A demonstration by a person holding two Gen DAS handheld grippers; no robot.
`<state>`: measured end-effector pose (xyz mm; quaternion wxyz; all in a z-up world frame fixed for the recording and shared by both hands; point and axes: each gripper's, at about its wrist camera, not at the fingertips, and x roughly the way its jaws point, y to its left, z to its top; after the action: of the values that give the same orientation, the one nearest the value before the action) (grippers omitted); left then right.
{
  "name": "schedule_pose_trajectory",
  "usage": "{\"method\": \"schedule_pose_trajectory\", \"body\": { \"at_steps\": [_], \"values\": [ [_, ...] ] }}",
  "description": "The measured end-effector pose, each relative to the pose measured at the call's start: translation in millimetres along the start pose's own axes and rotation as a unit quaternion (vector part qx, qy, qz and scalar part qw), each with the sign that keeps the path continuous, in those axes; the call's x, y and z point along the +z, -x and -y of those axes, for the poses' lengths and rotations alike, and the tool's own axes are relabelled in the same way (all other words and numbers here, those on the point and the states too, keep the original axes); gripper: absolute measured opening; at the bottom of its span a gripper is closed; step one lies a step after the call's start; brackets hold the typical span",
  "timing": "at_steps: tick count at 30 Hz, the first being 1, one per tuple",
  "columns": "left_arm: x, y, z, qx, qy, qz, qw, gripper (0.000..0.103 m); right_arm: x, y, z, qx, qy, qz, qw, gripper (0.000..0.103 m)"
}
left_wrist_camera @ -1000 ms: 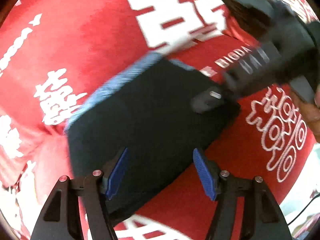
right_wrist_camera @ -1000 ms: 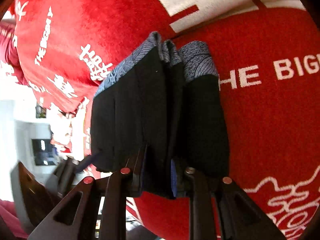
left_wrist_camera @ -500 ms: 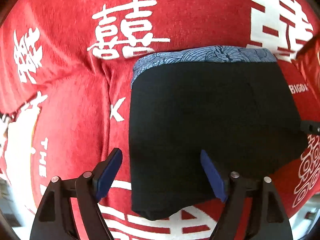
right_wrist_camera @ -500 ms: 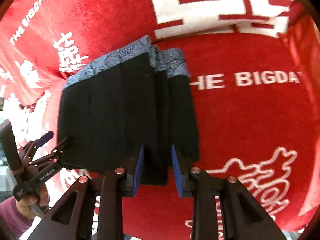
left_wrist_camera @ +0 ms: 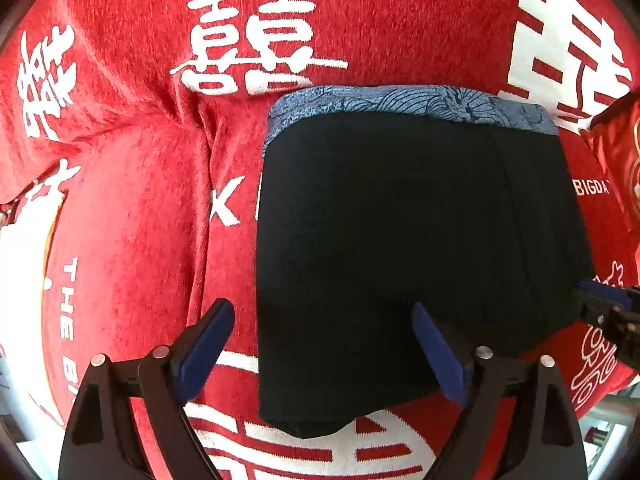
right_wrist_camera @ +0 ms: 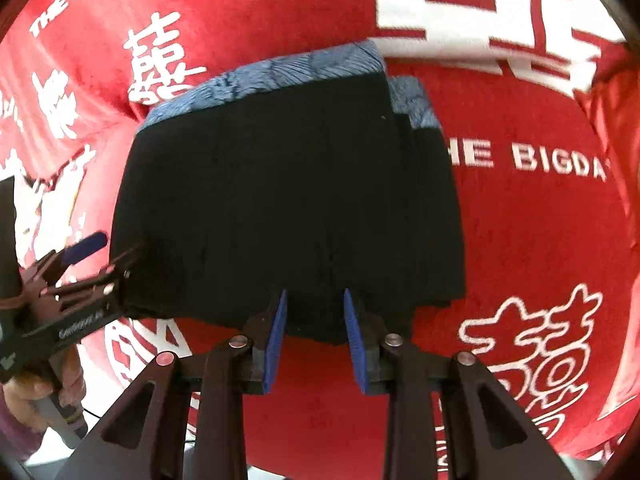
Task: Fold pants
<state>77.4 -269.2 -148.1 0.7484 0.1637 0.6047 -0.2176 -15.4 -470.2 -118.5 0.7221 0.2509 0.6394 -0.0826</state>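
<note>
From the left wrist, the folded black pants (left_wrist_camera: 420, 248), blue patterned waistband at the far edge, lay flat on a red cloth (left_wrist_camera: 132, 216) printed with white characters and the letters "THE" and "BIGDA". The left gripper (left_wrist_camera: 322, 344) hung over their near left corner; its jaws had just been opening and stood wide apart, the cloth edge between them but unpressed. At lower right, pale floor showed past the cloth's edge.

From the right wrist, the pants (right_wrist_camera: 288, 200) showed stacked layers at the right side. The right gripper (right_wrist_camera: 316, 334) stood narrowly parted above the near hem, gripping nothing. A hand (right_wrist_camera: 36, 392) held the left gripper (right_wrist_camera: 94, 258) at left.
</note>
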Motion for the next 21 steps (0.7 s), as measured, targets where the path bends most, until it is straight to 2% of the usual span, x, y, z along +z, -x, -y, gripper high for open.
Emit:
{"method": "schedule_pose_trajectory", "body": {
  "at_steps": [2, 6, 10, 16, 21],
  "values": [
    [-1, 0, -1, -0.006, 0.000, -0.003, 1.0000, 0.091, 0, 2, 6, 0.011, -0.020, 0.001, 1.000, 0.033],
    [-2, 4, 1, -0.006, -0.019, -0.006, 0.9998, 0.091, -3, 7, 5, -0.010, -0.023, -0.001, 1.000, 0.033],
    [-3, 8, -1, -0.010, -0.033, -0.011, 0.9993, 0.091, -9, 9, -6, -0.026, -0.033, 0.003, 0.999, 0.047],
    [-4, 16, -15, -0.016, -0.043, -0.015, 0.9988, 0.091, -20, 17, -23, -0.035, -0.048, 0.007, 0.998, 0.050],
    [-5, 23, -27, -0.020, -0.054, -0.012, 0.9983, 0.091, -31, 20, -39, -0.038, -0.061, 0.007, 0.997, 0.058]
  ]
}}
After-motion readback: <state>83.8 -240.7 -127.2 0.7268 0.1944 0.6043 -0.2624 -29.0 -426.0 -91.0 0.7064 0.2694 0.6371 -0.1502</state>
